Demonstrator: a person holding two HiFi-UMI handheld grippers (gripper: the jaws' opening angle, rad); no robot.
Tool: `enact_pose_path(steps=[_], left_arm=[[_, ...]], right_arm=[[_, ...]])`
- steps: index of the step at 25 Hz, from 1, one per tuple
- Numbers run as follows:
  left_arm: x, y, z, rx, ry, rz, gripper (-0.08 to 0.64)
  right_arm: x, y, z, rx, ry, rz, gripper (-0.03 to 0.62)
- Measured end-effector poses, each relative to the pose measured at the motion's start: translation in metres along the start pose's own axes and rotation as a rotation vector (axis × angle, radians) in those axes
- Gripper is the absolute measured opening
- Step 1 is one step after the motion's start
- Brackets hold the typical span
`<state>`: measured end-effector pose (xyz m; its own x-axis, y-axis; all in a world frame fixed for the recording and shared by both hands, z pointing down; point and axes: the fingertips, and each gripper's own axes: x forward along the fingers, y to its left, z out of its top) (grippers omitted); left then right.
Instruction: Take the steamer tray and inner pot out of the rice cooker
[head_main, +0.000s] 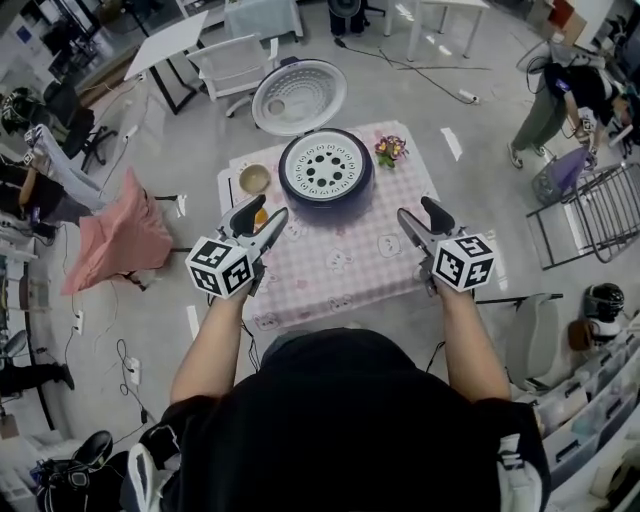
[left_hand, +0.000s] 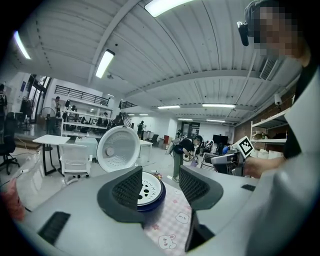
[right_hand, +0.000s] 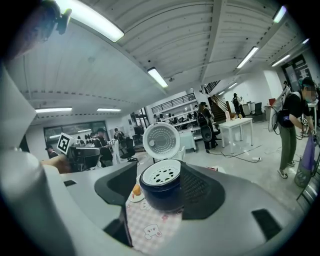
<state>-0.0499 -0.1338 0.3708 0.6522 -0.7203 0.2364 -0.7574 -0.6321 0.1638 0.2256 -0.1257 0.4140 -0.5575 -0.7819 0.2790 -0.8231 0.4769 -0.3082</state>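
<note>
A round dark-blue rice cooker (head_main: 325, 196) is sitting upright on a square table under a pink checked cloth with small rabbit prints (head_main: 345, 270), ahead of both grippers and between their lines of reach. Its mouth is facing straight up. A white round plastic steamer tray (head_main: 324, 165), flat and pierced with a ring of round holes, is lying level in that mouth. It is covering the inner pot, which is not showing. The white domed lid (head_main: 298, 96), ribbed and dimpled on its inner face, is standing open on the cooker's far side, leaning away from the grippers.

The left gripper (head_main: 272, 208) is hovering over the near left part of the cloth, its two dark ridged jaws standing apart with nothing between them. The right gripper (head_main: 414, 207) is hovering over the near right part, its jaws likewise spread and holding nothing. Both are pointing toward the cooker and are well apart from it.

Just ahead of the left gripper a small orange round thing (right_hand: 135, 189) is resting on a little white plate. Beyond it a tan bowl (head_main: 254, 179) is sitting beside the cooker. A small pot of flowers (head_main: 389, 150) is standing at the cooker's far right, beyond the right gripper. Nothing is lying on the cloth between the jaws and the cooker.
</note>
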Motion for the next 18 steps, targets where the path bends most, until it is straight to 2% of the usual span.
enact_pose_path(steps=[4, 13, 18], left_arm=[[-0.002, 0.001, -0.003, -0.006, 0.0, 0.019, 0.249], [0.007, 0.005, -0.004, -0.017, -0.013, 0.013, 0.249], [0.014, 0.022, -0.008, -0.047, -0.025, 0.018, 0.249]], right_arm=[[0.001, 0.0, 0.003, -0.011, 0.003, 0.02, 0.278], [0.008, 0.002, 0.007, -0.049, 0.018, 0.035, 0.273], [0.027, -0.001, 0.012, -0.071, 0.039, 0.042, 0.273]])
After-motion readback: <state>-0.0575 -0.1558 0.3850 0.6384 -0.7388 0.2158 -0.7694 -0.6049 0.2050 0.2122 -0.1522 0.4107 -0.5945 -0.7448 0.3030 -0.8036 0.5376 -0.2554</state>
